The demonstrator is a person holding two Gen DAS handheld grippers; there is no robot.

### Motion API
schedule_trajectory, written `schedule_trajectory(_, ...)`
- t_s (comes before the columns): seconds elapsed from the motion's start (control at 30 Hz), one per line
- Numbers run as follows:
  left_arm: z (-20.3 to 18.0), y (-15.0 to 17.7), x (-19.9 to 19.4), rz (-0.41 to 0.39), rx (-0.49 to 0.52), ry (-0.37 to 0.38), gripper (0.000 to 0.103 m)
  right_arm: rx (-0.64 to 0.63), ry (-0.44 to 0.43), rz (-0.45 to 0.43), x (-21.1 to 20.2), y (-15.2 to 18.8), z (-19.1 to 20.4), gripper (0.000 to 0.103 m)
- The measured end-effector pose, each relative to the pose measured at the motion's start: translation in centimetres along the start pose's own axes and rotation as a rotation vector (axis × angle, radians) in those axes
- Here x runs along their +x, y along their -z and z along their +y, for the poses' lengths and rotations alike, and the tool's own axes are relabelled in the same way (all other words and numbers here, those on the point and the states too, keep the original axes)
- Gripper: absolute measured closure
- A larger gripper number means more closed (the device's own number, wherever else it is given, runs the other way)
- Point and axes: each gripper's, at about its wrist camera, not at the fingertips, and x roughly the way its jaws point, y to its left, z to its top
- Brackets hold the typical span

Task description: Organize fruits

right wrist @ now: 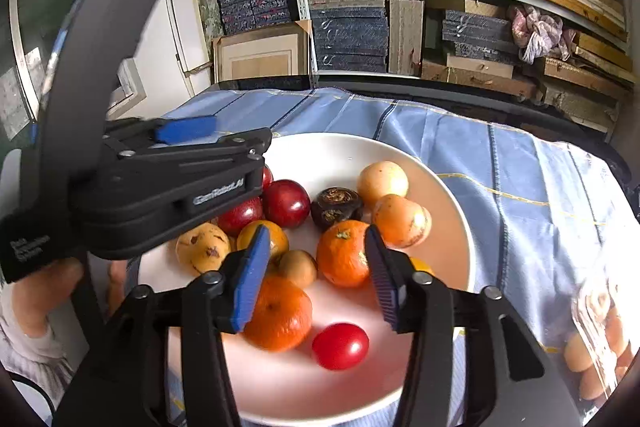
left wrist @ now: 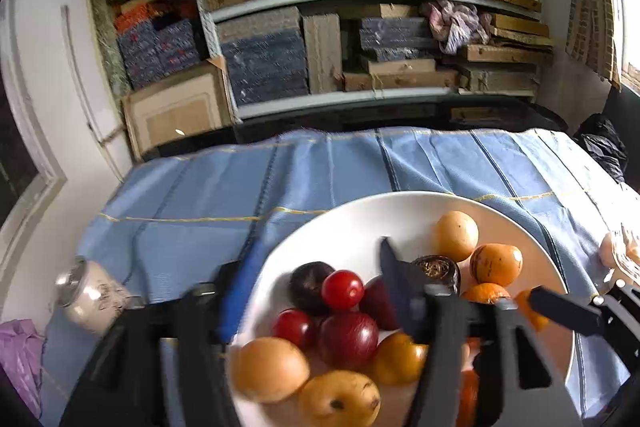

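White and wide, the plate (right wrist: 448, 195) sits on the blue striped cloth (right wrist: 520, 163) and carries every loose fruit, so the coming move turns on what lies straight ahead of each tool. The right gripper (right wrist: 316, 279) hangs over the plate's near rim with its jaws partly apart and nothing pressed between the pads; an orange mandarin (right wrist: 344, 253) lies just beyond the gap, a second mandarin (right wrist: 280, 315) touches the blue pad's side, and a red cherry tomato (right wrist: 340, 345) rests below the fingertips near the rim. These fruits are round, so no long axis matters; only the line from gap to fruit does. The left gripper (left wrist: 316, 287) comes in from the plate's left edge, jaws parted and empty, above the dark red plums (left wrist: 348, 339) and pale yellow fruits (left wrist: 270, 369) clustered there. I judge the right hand nearer the mandarins and the left nearer the plums. Room is tight: the two tools nearly overlap above the plate's left half, and the fruits touch one another, so a closing pad could nudge a neighbour. A clear bag of fruit (right wrist: 596, 339) lies at the cloth's right edge, a jar (left wrist: 92, 297) off its left edge.
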Motion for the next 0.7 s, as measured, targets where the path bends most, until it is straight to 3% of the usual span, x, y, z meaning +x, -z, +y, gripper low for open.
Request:
schedule_trajectory(0.13, -0.1, 0.5, -2.3, -0.028, 0.007, -0.017, 0.026, 0.005, 0.006, -0.026, -2.2, 0.9, 0.2, 0.035)
schedule_trajectory(0.17, 0.0, 0.8, -3.1, -0.029, -0.002, -0.007, 0.019, 0.004, 0.005, -0.034, -2.9, 1.2, 0.3, 0.033)
schedule_trajectory(0.3, 0.1, 1.9, -5.6, -0.054, -0.029, -0.002, 0.007, -0.003, 0.007, -0.069, -5.5, 3.0, 0.7, 0.011)
schedule_trajectory(0.43, -0.1, 2.7, -7.3, -0.061, -0.028, 0.016, 0.004, -0.025, 0.013, -0.091, -7.2, 4.3, 1.0, 0.008)
schedule_trajectory(0.53, -0.5, 3.2, -8.1, -0.067, -0.015, -0.027, 0.004, -0.017, 0.007, -0.090, -7.6, 4.7, 0.8, 0.007)
schedule_trajectory(0.63, -0.6, 3.5, -8.4, -0.049, -0.024, 0.042, 0.004, -0.013, 0.005, -0.086, -7.6, 4.9, 0.8, 0.007)
schedule_trajectory(0.7, -0.7, 3.7, -8.7, -0.051, -0.032, 0.049, 0.004, -0.014, 0.005, -0.089, -7.8, 5.0, 0.7, 0.007)
